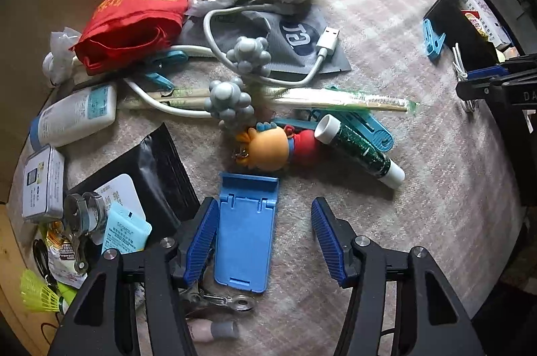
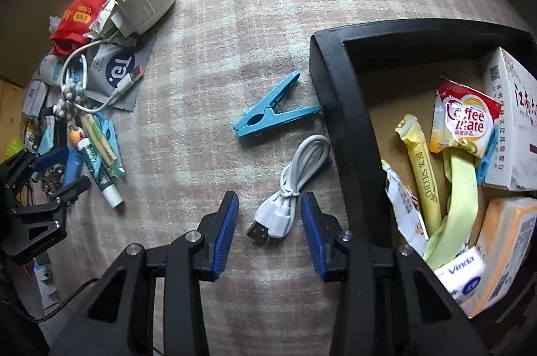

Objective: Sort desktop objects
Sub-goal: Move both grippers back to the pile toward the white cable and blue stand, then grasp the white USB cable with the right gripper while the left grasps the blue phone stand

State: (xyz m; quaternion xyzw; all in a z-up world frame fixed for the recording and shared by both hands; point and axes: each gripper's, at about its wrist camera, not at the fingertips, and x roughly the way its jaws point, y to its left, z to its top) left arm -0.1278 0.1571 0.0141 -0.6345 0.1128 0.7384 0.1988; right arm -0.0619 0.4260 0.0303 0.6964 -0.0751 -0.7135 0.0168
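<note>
**Both grippers poised over the clutter**

The left gripper [image 1: 265,241] hangs open over a blue folding phone stand [image 1: 246,231], whose left edge lies against one pad while the other stands clear. The right gripper [image 2: 270,231] is open too, its jaws either side of a coiled white cable [image 2: 295,184] lying beside the black tray [image 2: 339,107] and a blue clothes peg [image 2: 272,112]

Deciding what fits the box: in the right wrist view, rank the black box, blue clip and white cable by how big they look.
1. Black box, clearly largest.
2. Blue clip and white cable: similar in extent, and the cable lies nearer the camera, so I won't rank them.
</note>
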